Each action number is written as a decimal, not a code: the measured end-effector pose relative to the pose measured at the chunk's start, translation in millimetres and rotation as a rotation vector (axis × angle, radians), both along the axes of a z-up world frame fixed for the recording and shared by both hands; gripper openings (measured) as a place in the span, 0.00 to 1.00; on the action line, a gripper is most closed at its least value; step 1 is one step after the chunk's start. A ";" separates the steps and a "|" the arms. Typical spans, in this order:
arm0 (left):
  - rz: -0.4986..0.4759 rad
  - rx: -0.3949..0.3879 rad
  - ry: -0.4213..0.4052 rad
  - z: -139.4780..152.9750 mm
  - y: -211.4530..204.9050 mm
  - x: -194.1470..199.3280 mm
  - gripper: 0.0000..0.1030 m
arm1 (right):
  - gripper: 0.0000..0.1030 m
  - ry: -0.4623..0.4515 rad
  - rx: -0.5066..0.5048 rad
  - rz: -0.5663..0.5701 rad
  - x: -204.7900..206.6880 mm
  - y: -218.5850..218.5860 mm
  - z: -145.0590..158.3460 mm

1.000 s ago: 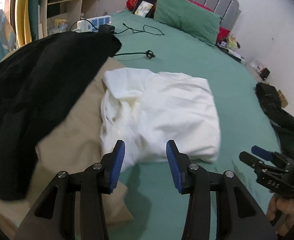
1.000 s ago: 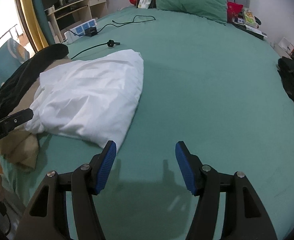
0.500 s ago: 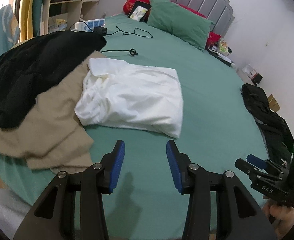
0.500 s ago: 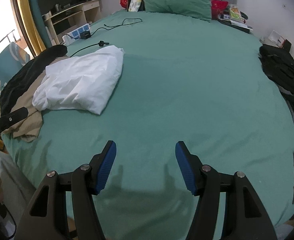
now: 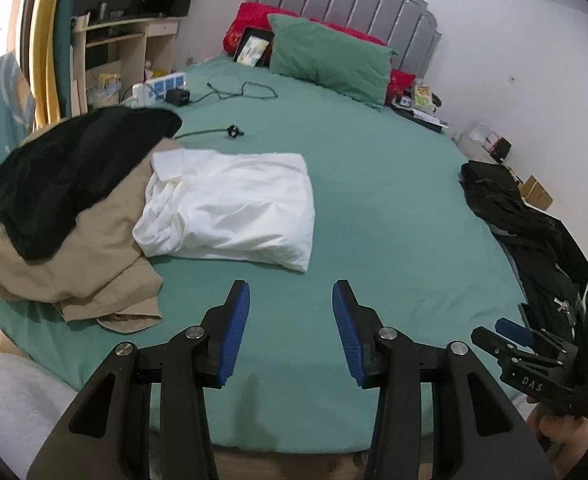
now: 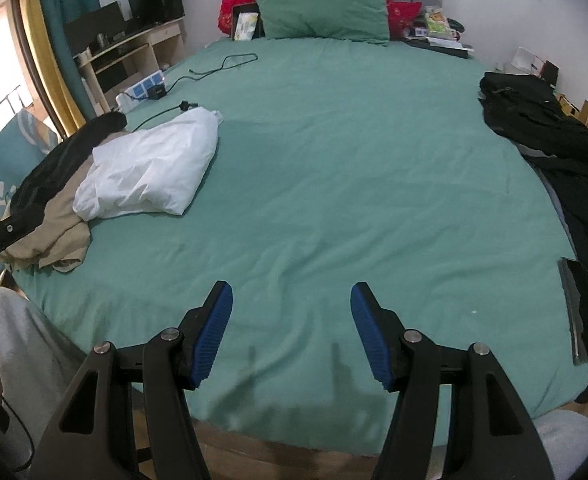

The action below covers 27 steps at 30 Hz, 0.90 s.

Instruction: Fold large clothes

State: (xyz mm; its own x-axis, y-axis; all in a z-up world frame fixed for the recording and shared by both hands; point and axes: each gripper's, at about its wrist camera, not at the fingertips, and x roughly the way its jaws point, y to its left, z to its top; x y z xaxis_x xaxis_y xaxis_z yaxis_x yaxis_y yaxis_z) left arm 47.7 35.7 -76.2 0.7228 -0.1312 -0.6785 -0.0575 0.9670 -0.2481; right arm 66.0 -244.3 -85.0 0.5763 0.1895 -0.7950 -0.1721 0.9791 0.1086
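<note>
both hand-held grippers, left and right, are hanging released over the bed; i am judging the black pile next, pinching an edge.

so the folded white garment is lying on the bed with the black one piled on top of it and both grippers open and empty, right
Not quite: the black garment lies on the tan garment, not on the folded white garment, as the left wrist view shows. The rest holds: left gripper and right gripper are open and empty.
</note>
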 end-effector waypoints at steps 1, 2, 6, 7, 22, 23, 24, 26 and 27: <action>-0.001 0.007 -0.006 4.1 -1.9 -2.0 0.44 | 0.60 -0.005 0.001 -0.004 -1.5 -2.5 2.0; -0.002 0.015 -0.011 7.8 -3.7 -3.4 0.44 | 0.60 -0.011 0.003 -0.009 -2.7 -5.5 5.0; -0.011 0.032 -0.029 22.2 -10.7 -7.3 0.45 | 0.60 -0.036 0.005 -0.024 -7.8 -12.9 15.7; -0.015 0.036 -0.035 26.8 -12.7 -8.3 0.45 | 0.60 -0.042 0.005 -0.026 -8.8 -14.7 18.2; -0.037 0.102 -0.160 81.0 -31.7 -24.9 0.45 | 0.60 -0.159 0.005 -0.056 -21.0 -36.2 70.7; -0.037 0.108 -0.172 85.7 -32.8 -26.5 0.45 | 0.60 -0.169 0.003 -0.057 -22.0 -36.9 75.0; -0.037 0.112 -0.182 89.5 -32.9 -28.6 0.51 | 0.60 -0.176 0.003 -0.057 -22.6 -37.5 78.4; -0.035 0.116 -0.206 97.0 -33.8 -31.8 0.63 | 0.60 -0.196 0.000 -0.058 -23.9 -39.8 86.3; -0.033 0.118 -0.216 100.8 -34.5 -32.9 0.63 | 0.60 -0.204 0.000 -0.058 -24.9 -40.6 89.5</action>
State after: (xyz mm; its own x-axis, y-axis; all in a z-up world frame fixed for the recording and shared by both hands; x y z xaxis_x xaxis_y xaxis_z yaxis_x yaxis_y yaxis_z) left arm 14.9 1.2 24.6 0.8495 -0.0862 -0.5205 0.0167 0.9905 -0.1367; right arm 41.1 -284.9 4.5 0.7352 0.1510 -0.6609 -0.1334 0.9880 0.0773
